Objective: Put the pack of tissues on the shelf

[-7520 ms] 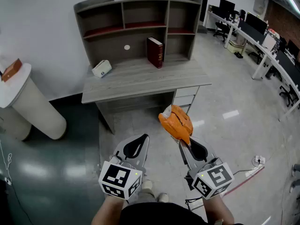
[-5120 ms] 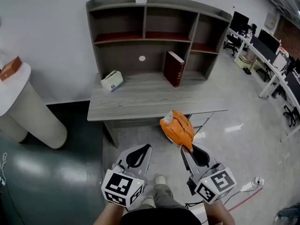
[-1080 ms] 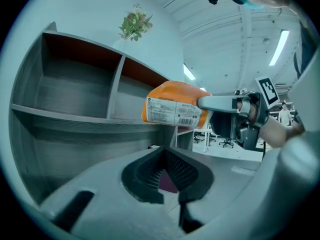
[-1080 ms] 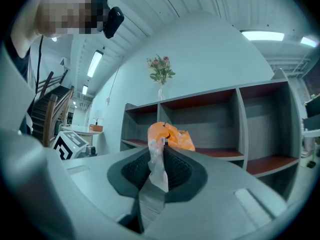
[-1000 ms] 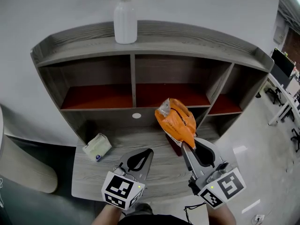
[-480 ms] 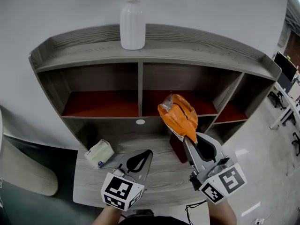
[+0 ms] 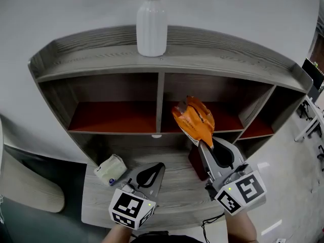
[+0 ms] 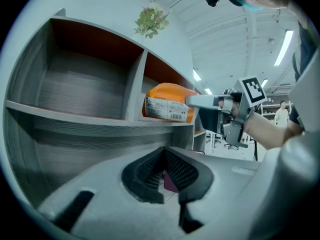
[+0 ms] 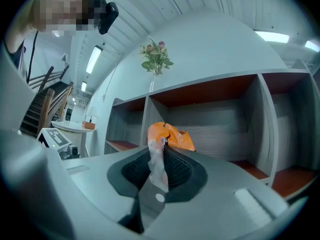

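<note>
Orange tissue pack (image 7: 192, 121) is clamped by its crimped end in my R gripper (image 7: 201, 143), held up at the mouth of the shelf's (image 7: 116, 131) mid bay, just right of the divider; can't tell if it touches the board. L gripper (image 7: 160, 165) sits low over the desk (image 7: 101, 206), jaws together w/ nothing in them.

The crinkled orange pack of tissues (image 7: 193, 120) hangs tilted in the air before the middle of 3 compartments in the grey shelf (image 7: 217, 59), at 3 o'clock from its left divider.
</note>
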Available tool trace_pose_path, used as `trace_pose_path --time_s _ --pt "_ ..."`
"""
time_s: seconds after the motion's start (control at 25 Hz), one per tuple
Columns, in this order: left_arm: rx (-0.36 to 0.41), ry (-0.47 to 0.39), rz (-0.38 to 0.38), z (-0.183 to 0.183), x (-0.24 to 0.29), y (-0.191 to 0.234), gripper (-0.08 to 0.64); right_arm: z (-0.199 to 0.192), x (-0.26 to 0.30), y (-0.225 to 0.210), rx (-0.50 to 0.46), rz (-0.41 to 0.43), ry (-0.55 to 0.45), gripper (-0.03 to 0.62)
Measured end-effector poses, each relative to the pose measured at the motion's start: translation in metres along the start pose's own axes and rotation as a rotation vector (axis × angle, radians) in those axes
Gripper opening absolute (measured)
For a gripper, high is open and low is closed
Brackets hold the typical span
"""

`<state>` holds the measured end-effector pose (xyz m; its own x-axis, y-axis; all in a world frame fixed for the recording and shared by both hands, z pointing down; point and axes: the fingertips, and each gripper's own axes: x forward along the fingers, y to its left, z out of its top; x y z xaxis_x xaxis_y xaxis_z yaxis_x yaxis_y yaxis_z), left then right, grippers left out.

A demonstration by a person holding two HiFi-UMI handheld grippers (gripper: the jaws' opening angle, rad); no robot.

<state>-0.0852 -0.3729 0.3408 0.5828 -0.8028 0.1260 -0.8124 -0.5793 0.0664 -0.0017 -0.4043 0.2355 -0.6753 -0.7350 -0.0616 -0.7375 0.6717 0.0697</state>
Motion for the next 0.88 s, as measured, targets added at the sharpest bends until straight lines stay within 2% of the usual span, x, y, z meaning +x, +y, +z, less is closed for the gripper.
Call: trace_pose_path --time_s 0.2,0.4,0.88 --pt "-0.017 0.001 0.022 -0.003 -0.001 0.014 -0.008 -0.007 0.020 -0.003 0.026 0.010 0.007 0.060" --pt "-0.029 0.006 0.030 -0.006 0.001 0.024 -0.008 -0.012 0.033 -0.005 -0.006 -0.009 0.018 0.061" --pt "-0.044 0.015 0.020 -0.012 0.009 0.027 -0.007 -0.019 0.052 -0.001 -0.021 0.014 0.038 0.072"
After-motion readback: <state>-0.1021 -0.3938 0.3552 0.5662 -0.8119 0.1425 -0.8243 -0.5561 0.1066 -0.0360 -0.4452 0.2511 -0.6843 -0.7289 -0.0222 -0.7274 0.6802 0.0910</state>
